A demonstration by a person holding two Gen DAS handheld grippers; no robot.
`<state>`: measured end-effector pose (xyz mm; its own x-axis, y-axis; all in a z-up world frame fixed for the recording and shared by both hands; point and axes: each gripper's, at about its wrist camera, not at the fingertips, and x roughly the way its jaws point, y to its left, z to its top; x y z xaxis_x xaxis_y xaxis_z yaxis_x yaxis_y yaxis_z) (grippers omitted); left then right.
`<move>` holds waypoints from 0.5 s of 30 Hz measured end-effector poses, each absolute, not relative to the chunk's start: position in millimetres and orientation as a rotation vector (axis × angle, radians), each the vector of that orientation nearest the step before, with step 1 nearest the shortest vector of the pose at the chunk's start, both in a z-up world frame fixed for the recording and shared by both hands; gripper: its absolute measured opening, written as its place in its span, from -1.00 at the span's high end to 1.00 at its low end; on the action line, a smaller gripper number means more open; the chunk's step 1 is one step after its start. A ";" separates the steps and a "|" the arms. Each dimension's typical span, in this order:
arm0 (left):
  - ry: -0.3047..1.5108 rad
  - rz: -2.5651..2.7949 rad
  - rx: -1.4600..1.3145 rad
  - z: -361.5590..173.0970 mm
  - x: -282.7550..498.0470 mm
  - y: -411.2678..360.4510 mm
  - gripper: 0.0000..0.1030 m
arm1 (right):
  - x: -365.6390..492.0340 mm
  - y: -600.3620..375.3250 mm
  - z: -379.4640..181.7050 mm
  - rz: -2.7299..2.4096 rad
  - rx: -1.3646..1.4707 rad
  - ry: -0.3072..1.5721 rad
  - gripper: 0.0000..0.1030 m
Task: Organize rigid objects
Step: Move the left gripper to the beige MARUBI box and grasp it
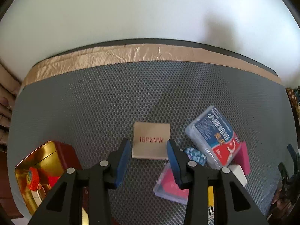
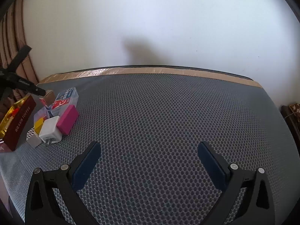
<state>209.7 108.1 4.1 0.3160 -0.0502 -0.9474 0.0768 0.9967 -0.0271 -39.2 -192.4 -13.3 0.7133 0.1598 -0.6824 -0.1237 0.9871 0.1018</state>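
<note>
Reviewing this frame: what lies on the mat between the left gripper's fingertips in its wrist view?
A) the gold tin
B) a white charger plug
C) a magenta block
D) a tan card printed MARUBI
D: in the left wrist view the left gripper has its jaws apart with nothing clamped, and the tan MARUBI card lies flat on the mat between its fingertips.

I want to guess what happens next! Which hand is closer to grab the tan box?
Probably left. Its fingers hang open right before the tan box; the right gripper faces bare mat, far from the pile.
</note>
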 end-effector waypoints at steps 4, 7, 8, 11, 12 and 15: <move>1.258 -0.132 -0.008 0.1 218.7 108.2 0.14 | -38.1 -189.9 -13.9 0.173 0.050 0.764 -0.99; 1.267 -0.142 0.015 -5.3 221.6 102.6 -0.13 | -35.9 -186.4 -15.2 0.179 0.051 0.765 -0.99; 1.270 -0.155 0.016 -6.1 221.8 100.7 -0.13 | -36.5 -186.6 -15.3 0.181 0.052 0.766 -0.99; 1.287 -0.172 0.048 -13.4 225.3 91.9 -0.16 | -38.1 -187.7 -15.5 0.181 0.053 0.767 -0.99; 1.294 -0.171 0.060 -16.0 225.7 89.7 -0.17 | -40.0 -189.0 -14.8 0.182 0.052 0.767 -0.99; 1.279 -0.160 0.086 -19.2 225.9 84.3 -0.20 | -41.3 -190.0 -14.9 0.182 0.053 0.770 -0.99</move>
